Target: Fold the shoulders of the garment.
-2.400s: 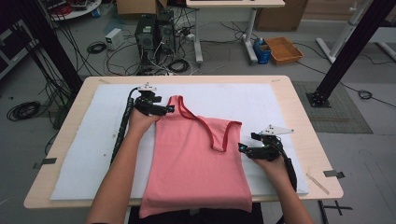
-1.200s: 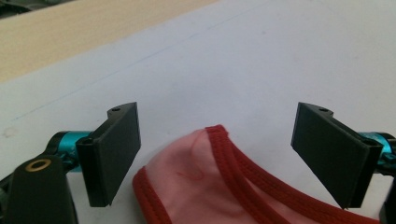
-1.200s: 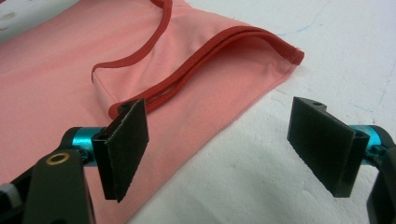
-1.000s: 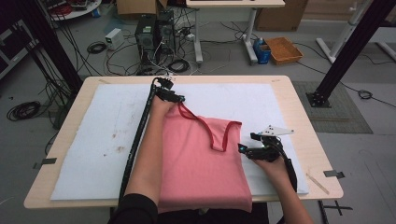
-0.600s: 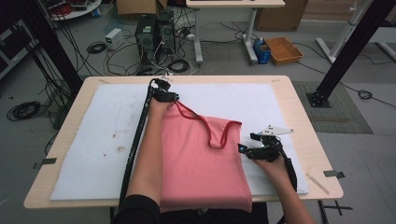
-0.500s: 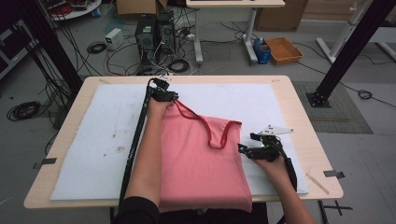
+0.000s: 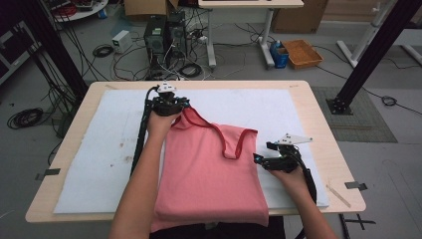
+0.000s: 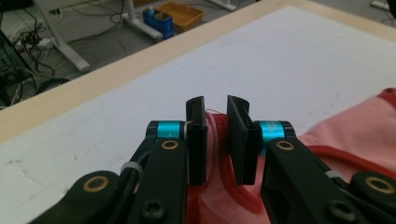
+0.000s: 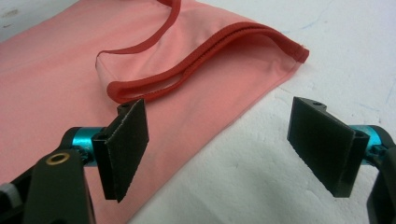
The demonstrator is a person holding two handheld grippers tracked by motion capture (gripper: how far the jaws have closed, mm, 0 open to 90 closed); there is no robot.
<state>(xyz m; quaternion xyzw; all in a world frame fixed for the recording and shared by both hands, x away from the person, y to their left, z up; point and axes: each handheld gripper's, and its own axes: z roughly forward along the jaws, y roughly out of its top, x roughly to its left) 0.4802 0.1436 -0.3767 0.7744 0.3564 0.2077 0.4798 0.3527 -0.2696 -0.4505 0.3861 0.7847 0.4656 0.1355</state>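
The left claw (image 8: 215, 135) is pinching the red-trimmed strap (image 8: 219, 128) of the pink top (image 7: 209, 172); its jaws have just been closing, and the bunched trim is sitting squeezed between the pads. From there the strap is rising off the white mat (image 7: 99, 149) near the far left part of the counter (image 7: 318, 114), with the cloth draping down from the grip toward the body of the top, which is lying flat across the middle of the mat and hanging over the near edge.

The top is looking light, thin and limp. It is likely going to sag and fold wherever it is lifted, and drag rather than slide as one piece. The doubled hem at the straps and neckline is the firmest place to grip; a pinch on plain cloth would probably slip or stretch.

The right claw (image 9: 224, 154) is standing spread wide, holding nothing, hovering low just over the top's right edge, with the other strap (image 9: 196, 56) lying flat beyond it. In the high view the left forearm is reaching far forward over the mat, while the right hand (image 7: 286, 164) is staying close to the near right corner of the counter, its claw pointing left toward the cloth.
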